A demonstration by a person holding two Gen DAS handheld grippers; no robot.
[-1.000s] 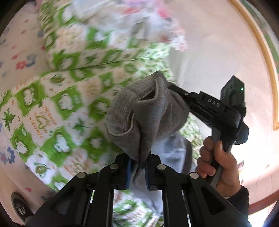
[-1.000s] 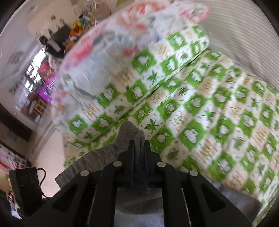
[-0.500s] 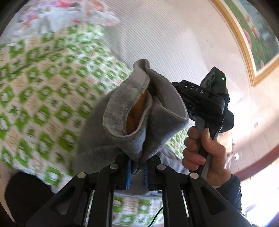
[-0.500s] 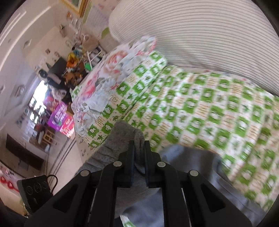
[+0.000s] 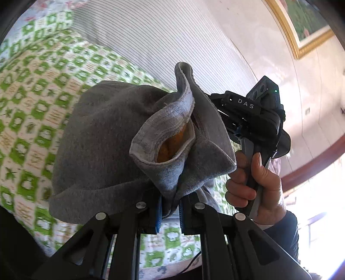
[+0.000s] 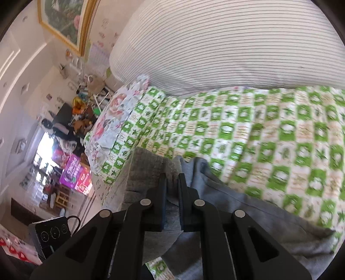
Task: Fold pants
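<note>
Pants [image 5: 103, 137], grey, lifted off the quilt [image 5: 32, 120] and strung between your two grippers; left gripper [image 5: 170, 206] clamped narrow on a bunched fold of the waistband, blue pads pressing cloth from both sides; right gripper [image 6: 172, 193] likewise nearly closed on grey cloth, which fills the slot between its jaws. Waistband [image 5: 172, 120] gapes toward the left camera, orange lining [image 5: 172, 146] visible inside; the rest of the garment balloons to the left in that view and hangs over the green-and-white check quilt. Right gripper body, seen from the left camera, sits just beside the waistband's far edge, your right hand [image 5: 256, 185] wrapped round its handle, dark sleeve at the wrist. From the right camera, grey cloth trails down and right across the quilt; striped pillow [image 6: 226, 47] lies beyond it; floral bedding [image 6: 110, 120] at the quilt's left end; framed picture [image 6: 64, 19] on the wall, cluttered room below it.
</note>
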